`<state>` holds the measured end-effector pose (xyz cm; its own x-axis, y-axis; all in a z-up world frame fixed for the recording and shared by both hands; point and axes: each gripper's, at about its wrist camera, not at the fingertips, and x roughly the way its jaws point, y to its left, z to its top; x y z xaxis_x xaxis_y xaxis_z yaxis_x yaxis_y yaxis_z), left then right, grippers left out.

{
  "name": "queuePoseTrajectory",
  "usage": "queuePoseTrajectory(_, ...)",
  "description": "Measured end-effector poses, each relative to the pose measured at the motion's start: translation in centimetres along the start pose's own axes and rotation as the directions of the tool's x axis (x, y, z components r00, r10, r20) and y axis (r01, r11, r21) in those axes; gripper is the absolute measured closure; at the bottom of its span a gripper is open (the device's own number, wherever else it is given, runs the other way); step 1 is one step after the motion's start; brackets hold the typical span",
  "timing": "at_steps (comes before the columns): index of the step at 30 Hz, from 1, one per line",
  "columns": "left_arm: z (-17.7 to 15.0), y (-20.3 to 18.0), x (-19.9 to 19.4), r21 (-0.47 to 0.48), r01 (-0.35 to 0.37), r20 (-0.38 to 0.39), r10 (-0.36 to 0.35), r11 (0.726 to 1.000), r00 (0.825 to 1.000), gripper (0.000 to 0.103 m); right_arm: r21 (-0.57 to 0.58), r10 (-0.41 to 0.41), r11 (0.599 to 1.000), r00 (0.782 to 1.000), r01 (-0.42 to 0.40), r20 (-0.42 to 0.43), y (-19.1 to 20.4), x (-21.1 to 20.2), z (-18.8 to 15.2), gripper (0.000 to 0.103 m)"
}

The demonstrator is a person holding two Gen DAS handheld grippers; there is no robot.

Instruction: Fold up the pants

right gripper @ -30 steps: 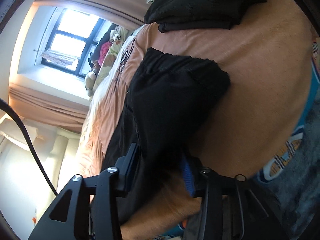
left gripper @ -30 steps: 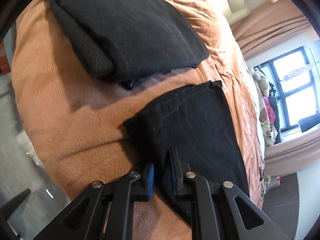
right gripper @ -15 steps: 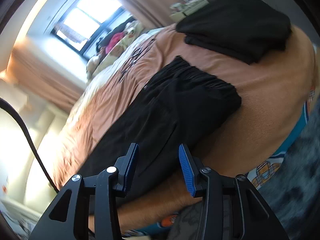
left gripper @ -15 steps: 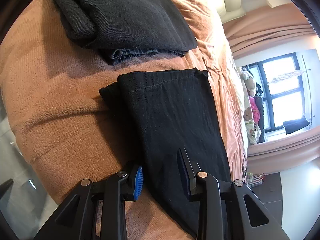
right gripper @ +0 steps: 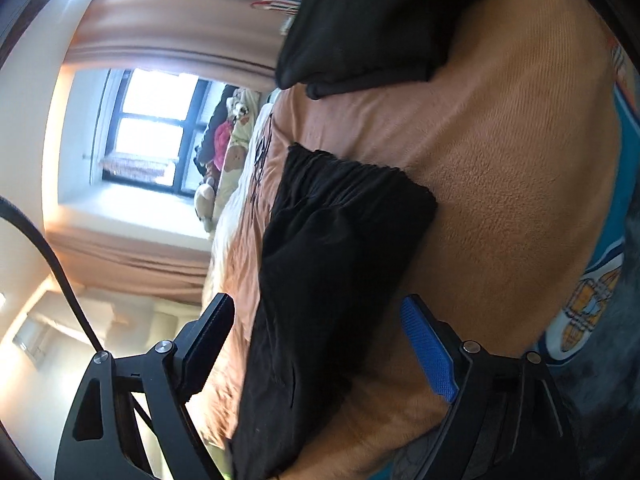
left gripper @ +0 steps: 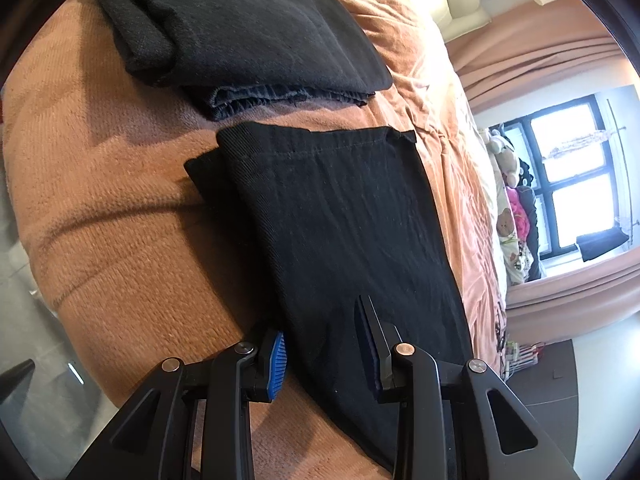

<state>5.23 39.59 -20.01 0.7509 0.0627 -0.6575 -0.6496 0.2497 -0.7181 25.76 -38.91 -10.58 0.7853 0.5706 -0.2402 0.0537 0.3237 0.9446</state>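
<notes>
Both my grippers, left gripper (left gripper: 320, 344) and right gripper (right gripper: 316, 344), are unclenched, the right's jaws widening, so the black twill pants (left gripper: 340, 220) rest flat near the orange fleece blanket's (left gripper: 120, 240) edge.

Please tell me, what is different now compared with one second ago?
Both grippers let go of the black pants. The left gripper now stands open over them; the right gripper is opening wide, pads clear of the cloth. The pants lie flatter on the blanket. The folded pile stayed put.
</notes>
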Motion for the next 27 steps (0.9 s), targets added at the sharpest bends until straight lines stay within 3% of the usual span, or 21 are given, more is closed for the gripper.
queuePoseTrajectory(3, -0.1, -0.4, 0.3, 0.004, -0.013, 0.002, 0.013, 1.000, 1.000, 0.070, 0.047, 0.037, 0.998, 0.999, -0.037, -0.017, -1.1, 1.4, 0.5, 0.018)
queuePoseTrajectory(10, 0.1, -0.7, 1.0, -0.014, -0.040, 0.022, 0.040, 0.999, 0.999, 0.070, 0.075, -0.018, 0.997, 1.000, 0.018, -0.005, -1.1, 2.5, 2.1, 0.021)
queuePoseTrajectory(12, 0.1, -0.8, 1.2, -0.016, -0.049, 0.028, 0.050, 0.999, 0.998, 0.070, 0.071, -0.020, 0.997, 1.000, 0.018, 0.023, -0.6, 2.1, 2.7, 0.036)
queuePoseTrajectory(14, 0.1, -1.1, 1.3, -0.011, -0.067, 0.033, 0.067, 0.998, 0.997, 0.070, 0.054, -0.012, 0.998, 1.000, 0.011, 0.025, -0.2, 1.7, 3.3, 0.071)
queuePoseTrajectory(17, 0.1, -1.5, 1.5, -0.003, -0.090, 0.037, 0.090, 0.996, 0.995, 0.070, -0.019, -0.036, 0.999, 0.999, 0.037, 0.041, 0.9, 0.9, 3.6, 0.095)
queuePoseTrajectory(23, 0.2, -1.4, 1.6, -0.010, -0.094, 0.042, 0.095, 0.995, 0.995, 0.070, -0.219, -0.113, 0.966, 0.987, 0.137, 0.118, 3.9, -2.2, 1.3, 0.098)
queuePoseTrajectory(27, 0.3, -1.5, 1.7, -0.009, -0.099, 0.036, 0.099, 0.995, 0.994, 0.070, -0.112, -0.219, 0.967, 0.972, 0.227, 0.080, 0.7, -0.9, 0.8, 0.094)
